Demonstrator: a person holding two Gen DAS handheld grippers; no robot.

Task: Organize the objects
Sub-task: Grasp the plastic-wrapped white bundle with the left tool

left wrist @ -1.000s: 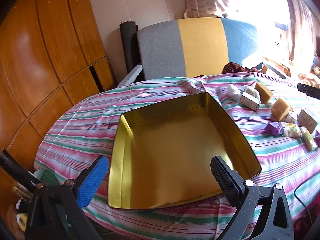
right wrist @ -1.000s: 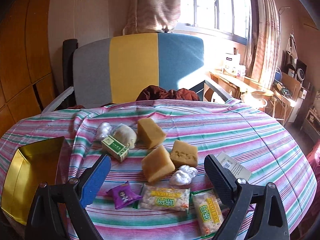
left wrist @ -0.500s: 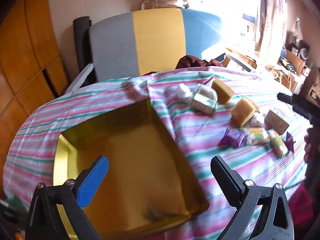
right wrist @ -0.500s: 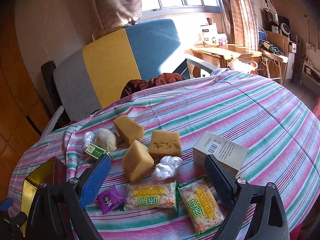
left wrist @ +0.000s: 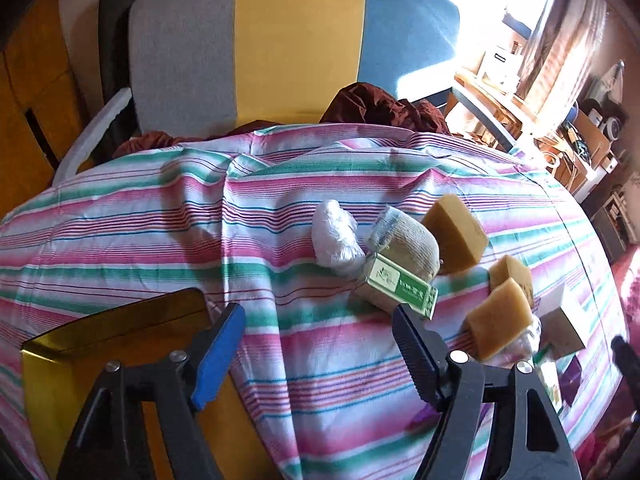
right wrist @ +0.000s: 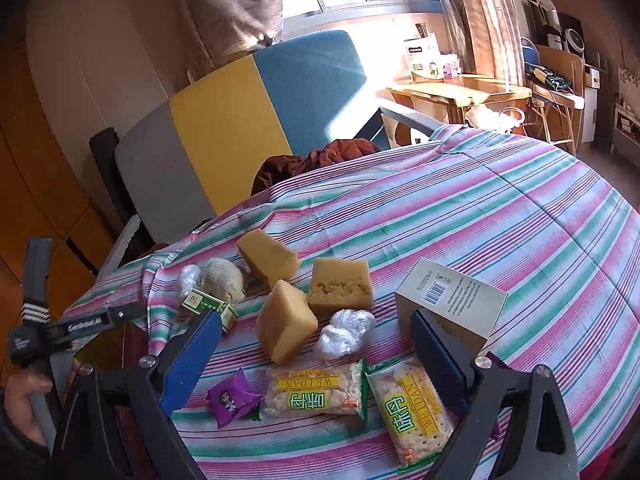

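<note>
Swinging rightward since a second ago, the left gripper (left wrist: 318, 350) has carried its view off the shallow gold metal tin (left wrist: 120, 328), which filled the frame then and now sits at about eight o'clock, toward the cluster of small things. The right gripper (right wrist: 316, 354) has meanwhile closed in on the snacks. Both grippers are spread wide and hold nothing.

By my reading the sorting has barely begun: what shows of the tin looks empty, and everything lies loose on the striped cloth of the worktop (right wrist: 500, 216). Left to move are three tan sponge blocks (right wrist: 286, 326), a small green-and-white carton (left wrist: 396, 286), a rolled grey sock (left wrist: 406, 240), two crumpled clear plastic wads (right wrist: 344, 332), a purple candy sachet (right wrist: 230, 396), two yellow-labelled cracker packets (right wrist: 314, 394) and a white cardboard box (right wrist: 452, 304).

In the left view the green carton lies at one o'clock, just beyond the right fingertip, long axis running ten to four. In the right view one cracker packet lies three to nine, the other roughly eleven to five.
</note>
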